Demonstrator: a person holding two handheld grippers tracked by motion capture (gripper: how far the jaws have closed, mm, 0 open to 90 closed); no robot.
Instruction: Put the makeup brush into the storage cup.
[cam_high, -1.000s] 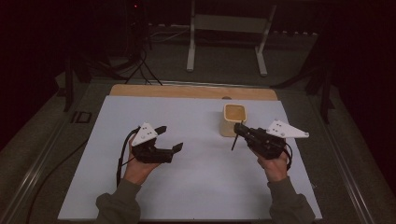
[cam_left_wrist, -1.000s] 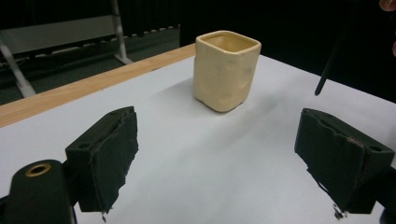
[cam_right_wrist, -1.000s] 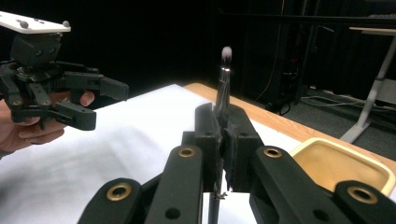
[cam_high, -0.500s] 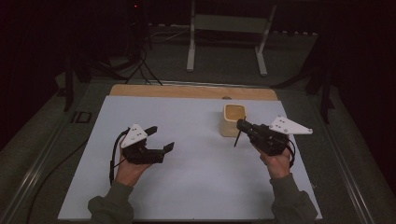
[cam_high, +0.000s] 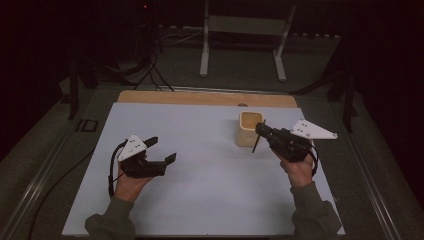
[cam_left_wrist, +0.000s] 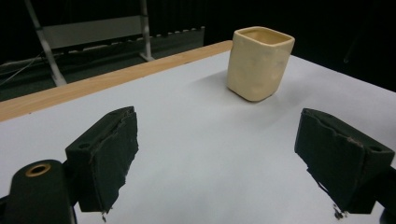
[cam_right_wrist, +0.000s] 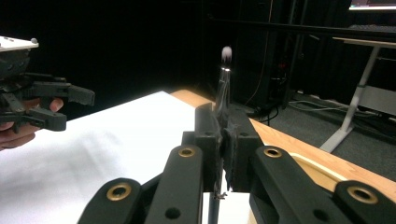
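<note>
Right tongs (cam_high: 261, 131) are clamping a thin makeup brush (cam_right_wrist: 225, 70) by mid-handle, just beside the cream ceramic cup (cam_high: 249, 128) on the tabletop (cam_high: 210, 200). Brush is looking light, stiff and slim, likely to pivot unless held mid-handle. Left tongs (cam_high: 162, 149) are standing open and empty, having drifted leftward since earlier.

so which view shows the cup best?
Left gripper view: the cream square cup stands whole, upright and unobstructed on the white table. The high view shows it small, beside the right claw. Right gripper view gives no clear look.
</note>
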